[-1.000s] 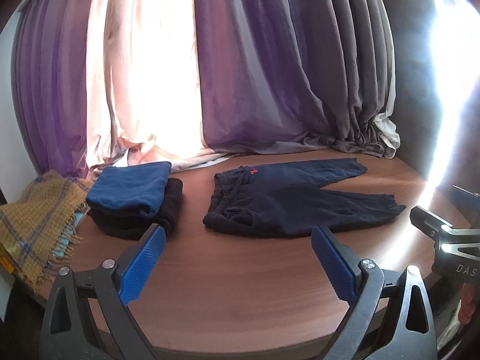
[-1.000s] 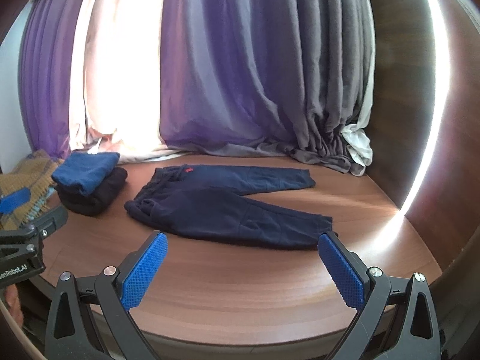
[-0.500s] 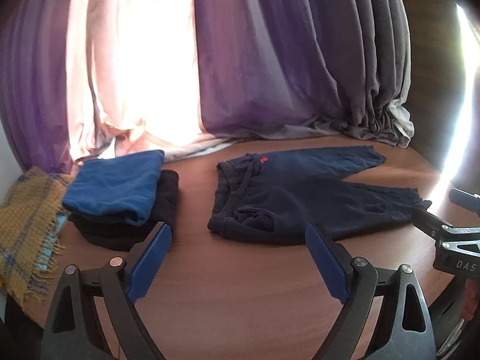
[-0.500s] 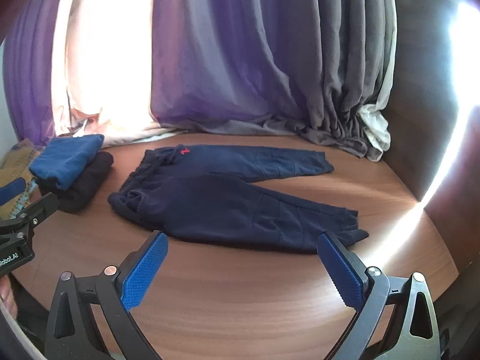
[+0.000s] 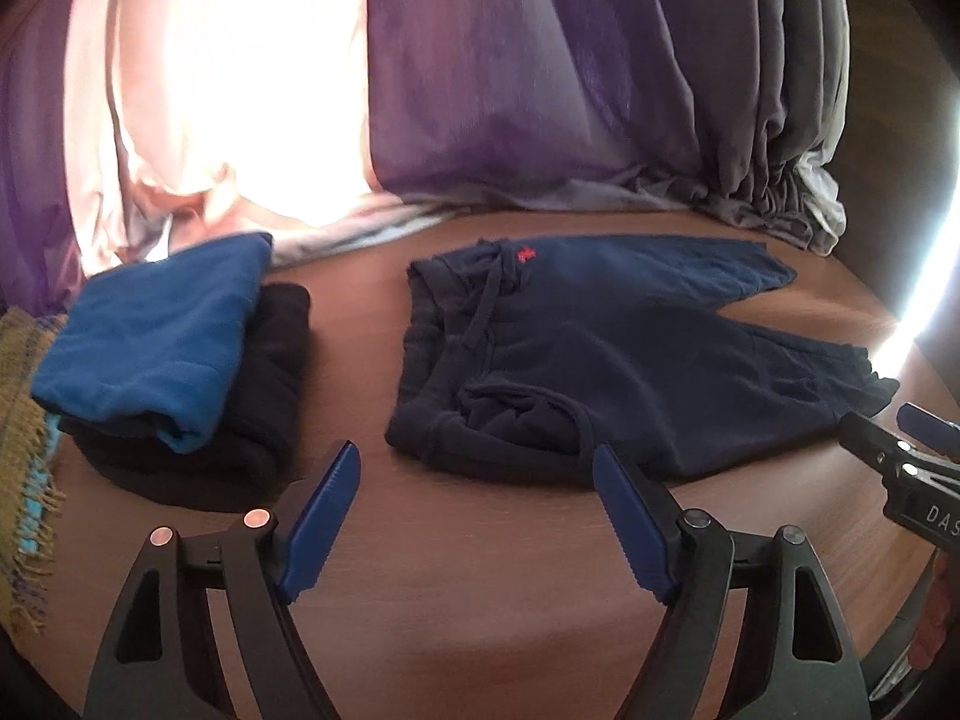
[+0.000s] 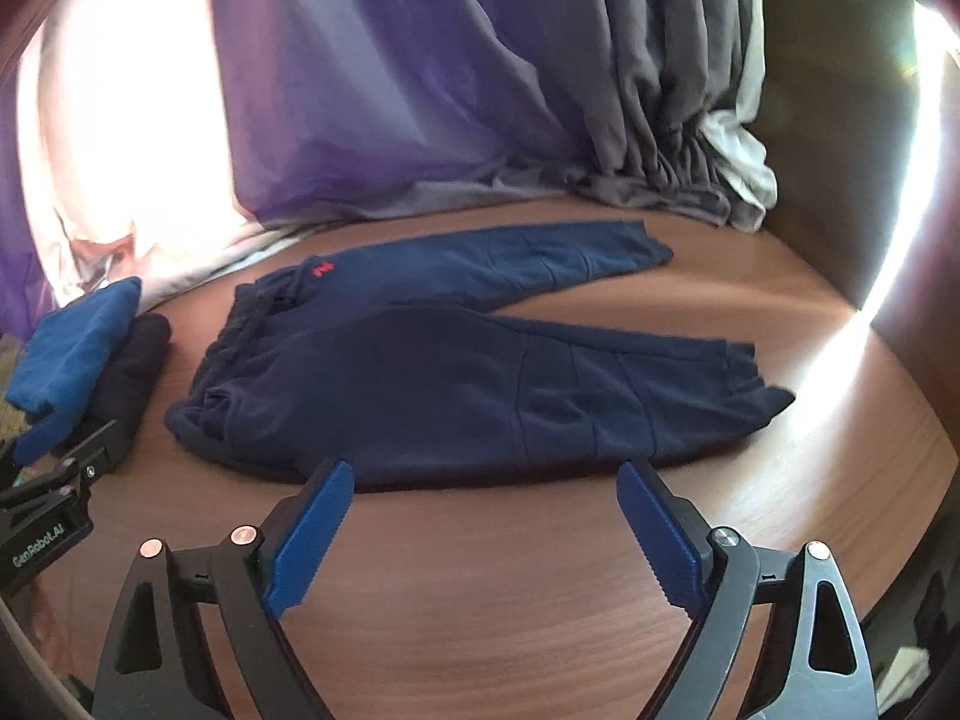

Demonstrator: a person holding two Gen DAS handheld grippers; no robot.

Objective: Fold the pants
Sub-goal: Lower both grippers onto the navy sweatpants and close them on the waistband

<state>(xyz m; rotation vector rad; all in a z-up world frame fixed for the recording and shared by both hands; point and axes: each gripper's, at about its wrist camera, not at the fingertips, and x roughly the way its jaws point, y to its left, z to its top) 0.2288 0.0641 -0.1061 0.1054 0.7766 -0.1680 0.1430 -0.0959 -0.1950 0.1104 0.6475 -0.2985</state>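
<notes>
Both tongs [image 5: 477,516] [image 6: 483,519] (jaws closing, empty) just short of pants [image 6: 456,378]

Round wooden table [image 5: 480,630] stood against purple curtains [image 5: 540,90]; grey drapes [image 6: 678,60] bunched at right. Bright daylight blew out the sheer pink curtain [image 5: 180,120] at left. Dark wood wall [image 6: 840,120] on right.

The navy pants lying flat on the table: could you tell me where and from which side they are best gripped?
Probably the near edge of the navy pants: the waistband corner for the left hand-held gripper, the near leg's cuff for the right hand-held gripper. Come from the front, low over the table. Both legs lie flat and spread, so folding away from the person suits. Both jaws are closing, nothing between them.
</notes>
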